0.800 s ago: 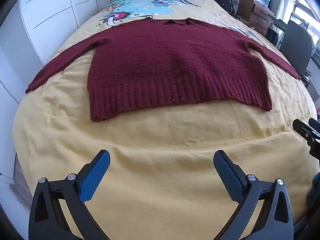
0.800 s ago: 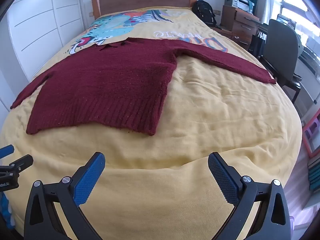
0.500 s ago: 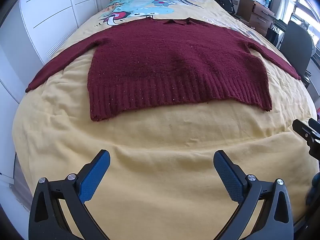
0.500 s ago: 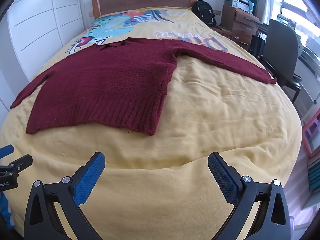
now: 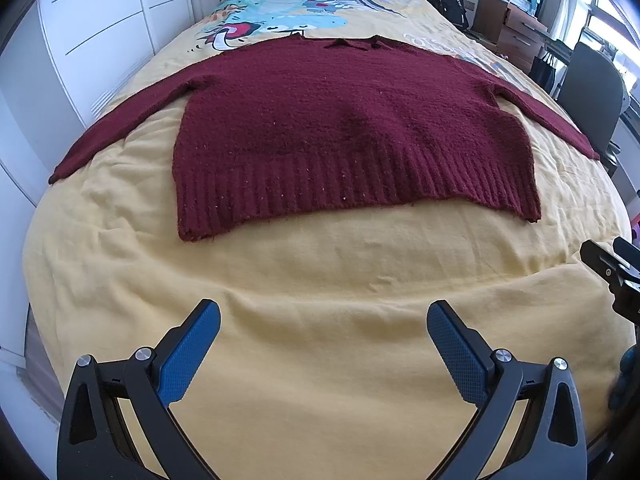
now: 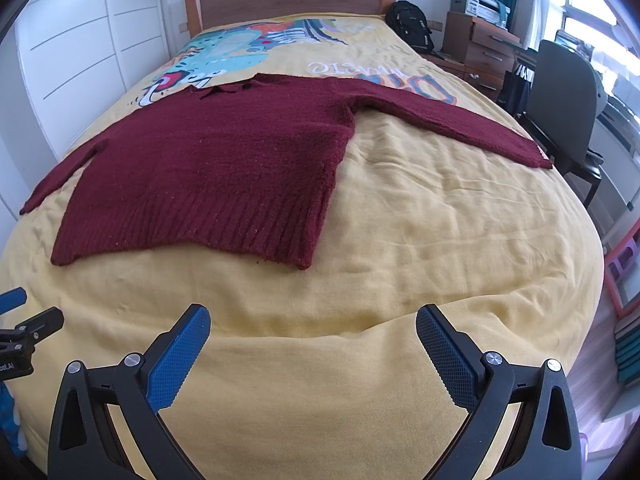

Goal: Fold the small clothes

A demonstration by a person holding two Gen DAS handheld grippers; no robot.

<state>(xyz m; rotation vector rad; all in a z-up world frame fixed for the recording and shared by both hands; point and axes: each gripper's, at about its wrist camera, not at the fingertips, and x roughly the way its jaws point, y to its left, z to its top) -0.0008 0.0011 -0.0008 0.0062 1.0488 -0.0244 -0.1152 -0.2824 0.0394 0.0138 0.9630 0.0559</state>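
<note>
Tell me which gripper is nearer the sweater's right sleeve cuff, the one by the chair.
Right. The right gripper hovers open over bare blanket on the cuff side; the left gripper, also open, faces the sweater hem, farther across.

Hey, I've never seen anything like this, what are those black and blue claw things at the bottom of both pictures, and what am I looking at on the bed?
Those are two handheld grippers, one in each of a person's hands, each with a fisheye camera looking along its fingers. One picture is from the left gripper, the other from the right gripper. Both are open and hold nothing. Ahead is a bed with a yellow bedspread. On it a dark red knitted sweater lies flat, sleeves spread out, not yet folded.
</note>
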